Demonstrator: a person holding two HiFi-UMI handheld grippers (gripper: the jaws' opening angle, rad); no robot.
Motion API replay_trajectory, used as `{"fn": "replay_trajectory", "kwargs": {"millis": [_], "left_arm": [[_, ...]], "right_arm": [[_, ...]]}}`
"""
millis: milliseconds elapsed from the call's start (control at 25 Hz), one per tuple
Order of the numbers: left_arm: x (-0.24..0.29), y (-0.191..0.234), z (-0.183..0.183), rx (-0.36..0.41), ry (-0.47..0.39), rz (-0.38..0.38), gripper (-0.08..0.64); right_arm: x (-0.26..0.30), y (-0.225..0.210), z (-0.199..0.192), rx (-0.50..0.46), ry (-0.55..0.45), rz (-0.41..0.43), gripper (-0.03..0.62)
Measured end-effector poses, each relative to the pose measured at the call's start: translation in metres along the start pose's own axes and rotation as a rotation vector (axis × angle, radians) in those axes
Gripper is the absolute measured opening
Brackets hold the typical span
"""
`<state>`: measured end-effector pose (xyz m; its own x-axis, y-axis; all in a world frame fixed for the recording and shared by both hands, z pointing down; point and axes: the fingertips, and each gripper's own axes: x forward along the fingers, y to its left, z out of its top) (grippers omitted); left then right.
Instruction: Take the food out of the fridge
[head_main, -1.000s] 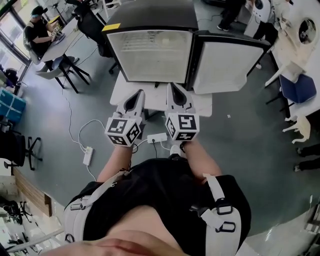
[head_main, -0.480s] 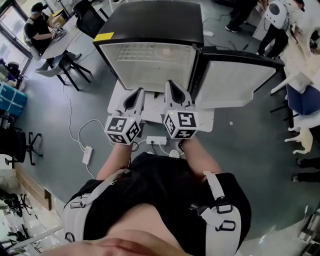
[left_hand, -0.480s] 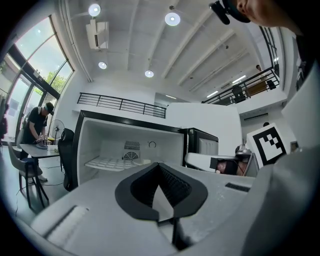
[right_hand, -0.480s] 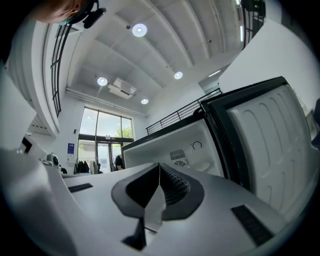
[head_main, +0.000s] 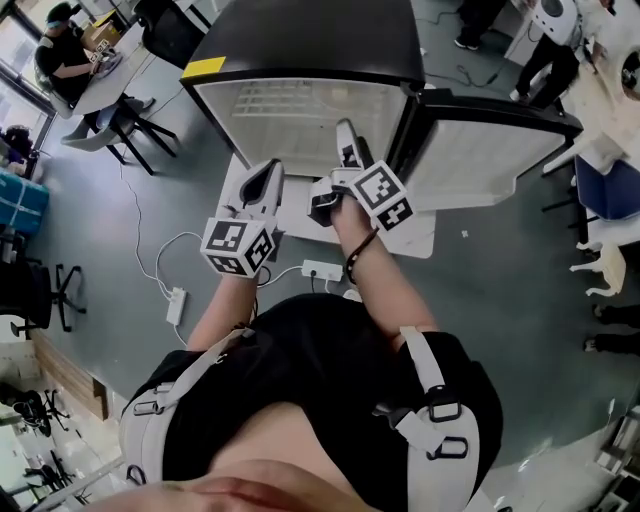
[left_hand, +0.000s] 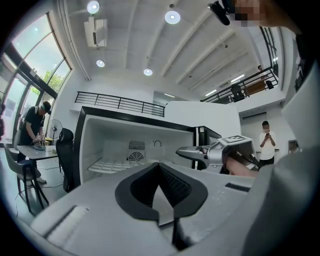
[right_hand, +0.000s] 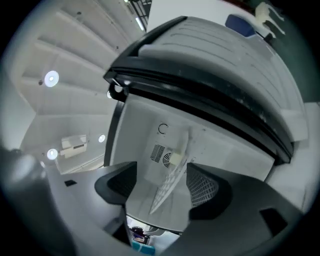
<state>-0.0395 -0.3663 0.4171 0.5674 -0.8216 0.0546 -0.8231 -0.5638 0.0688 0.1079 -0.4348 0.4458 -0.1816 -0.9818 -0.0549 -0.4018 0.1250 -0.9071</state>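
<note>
Finds pale block (right_hand: 176, 159) deep inside open fridge (head_main: 310, 40), framed between but well beyond right gripper (right_hand: 162, 185) jaws, just opening, empty; block's long axis unreadable; left gripper (left_hand: 160, 172) clenched empty.

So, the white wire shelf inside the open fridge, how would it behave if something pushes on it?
The wire shelf looks like a thin open grid, so it is probably light and fairly stiff, perhaps bending slightly in the middle. No fastening to the fridge shows, so a push may slide it or lift one edge.
</note>
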Motion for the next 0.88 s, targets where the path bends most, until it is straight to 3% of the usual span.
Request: {"fn": "replay_trajectory", "kwargs": {"millis": [320, 880], "left_arm": [[0.000, 0.015, -0.001, 0.013, 0.006, -0.002, 0.003], [-0.002, 0.034, -0.010, 0.012, 0.027, 0.009, 0.003]], "right_arm": [[0.049, -0.052, -0.004, 0.300, -0.056, -0.180, 0.323], [0.094, -0.105, 0.002, 0.378, -0.128, -0.297, 0.324]]}}
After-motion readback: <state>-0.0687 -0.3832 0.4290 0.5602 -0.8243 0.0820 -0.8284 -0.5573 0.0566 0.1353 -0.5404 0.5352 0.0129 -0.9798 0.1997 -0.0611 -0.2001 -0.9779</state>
